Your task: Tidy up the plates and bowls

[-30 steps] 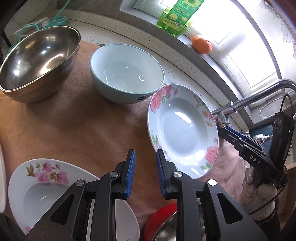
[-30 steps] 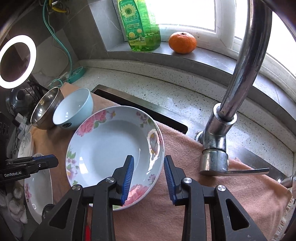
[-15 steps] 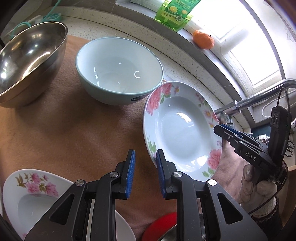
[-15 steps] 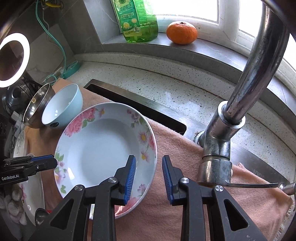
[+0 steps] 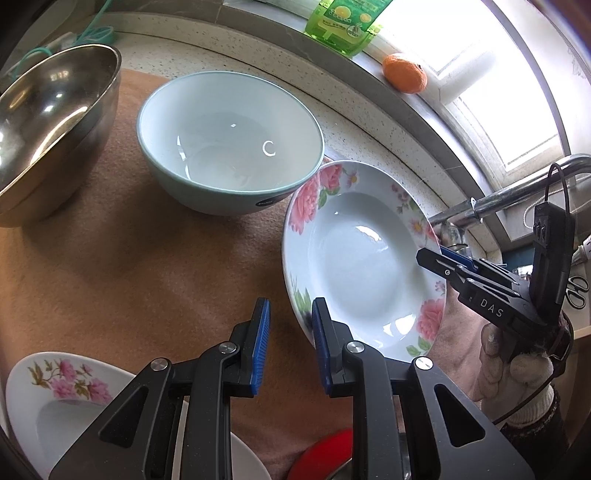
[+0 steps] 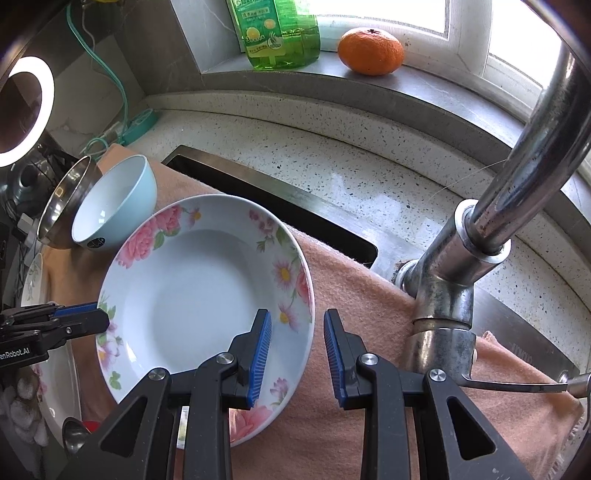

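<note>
A deep white plate with pink flowers [image 5: 362, 266] [image 6: 199, 288] lies tilted on the peach towel [image 5: 122, 251]. My left gripper [image 5: 290, 332] is open, its jaws on either side of the plate's near rim. My right gripper [image 6: 297, 339] is open around the opposite rim. A pale blue bowl [image 5: 229, 136] [image 6: 114, 206] stands behind the plate, touching its rim. A steel bowl [image 5: 48, 125] [image 6: 62, 206] stands left of it. A second flowered plate [image 5: 74, 406] lies at the near left.
The chrome tap [image 6: 480, 236] rises just right of my right gripper. A green soap bottle [image 6: 277, 29] and an orange [image 6: 369, 51] stand on the windowsill. A sink gap [image 6: 273, 206] runs behind the towel. A red item [image 5: 325, 454] lies at the near edge.
Both grippers have moved in toward the flowered plate, each now with a rim between its open jaws. The plate has tilted slightly.
</note>
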Demonstrator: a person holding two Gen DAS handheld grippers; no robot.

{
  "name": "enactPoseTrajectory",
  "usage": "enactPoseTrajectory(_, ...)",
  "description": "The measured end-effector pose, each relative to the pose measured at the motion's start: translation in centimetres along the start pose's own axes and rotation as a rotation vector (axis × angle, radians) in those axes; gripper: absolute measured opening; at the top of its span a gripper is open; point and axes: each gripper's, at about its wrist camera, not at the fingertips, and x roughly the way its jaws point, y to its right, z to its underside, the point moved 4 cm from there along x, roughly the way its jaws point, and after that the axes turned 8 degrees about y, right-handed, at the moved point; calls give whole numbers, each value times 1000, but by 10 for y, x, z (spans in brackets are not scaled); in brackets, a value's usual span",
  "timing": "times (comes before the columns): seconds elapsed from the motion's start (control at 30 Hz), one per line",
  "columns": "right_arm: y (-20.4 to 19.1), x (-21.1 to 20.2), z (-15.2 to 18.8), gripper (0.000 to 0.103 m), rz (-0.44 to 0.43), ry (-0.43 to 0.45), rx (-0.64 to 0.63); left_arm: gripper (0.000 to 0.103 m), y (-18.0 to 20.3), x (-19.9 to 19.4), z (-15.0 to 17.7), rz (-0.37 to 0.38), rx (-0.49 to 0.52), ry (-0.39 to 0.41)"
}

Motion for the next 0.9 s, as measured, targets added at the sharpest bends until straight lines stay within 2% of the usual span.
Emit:
enactPoseTrajectory(0.27, -1, 6, -1, 21, -32, -11, 0, 21, 4, 4, -1, 0, 12, -10)
enactPoseTrajectory(0.43, -2, 6, 0, 21, -28, -8, -6, 21, 6, 7, -1, 2, 23, -15)
enactPoseTrajectory(0.53, -4, 5, -1, 21, -22, -4, -17, 14, 8, 8, -1, 9, 31, -19)
enactPoseTrajectory(0.9, -4, 4, 1, 21, -12, 1, -12, 14, 10, 9, -1, 2, 52, -20)
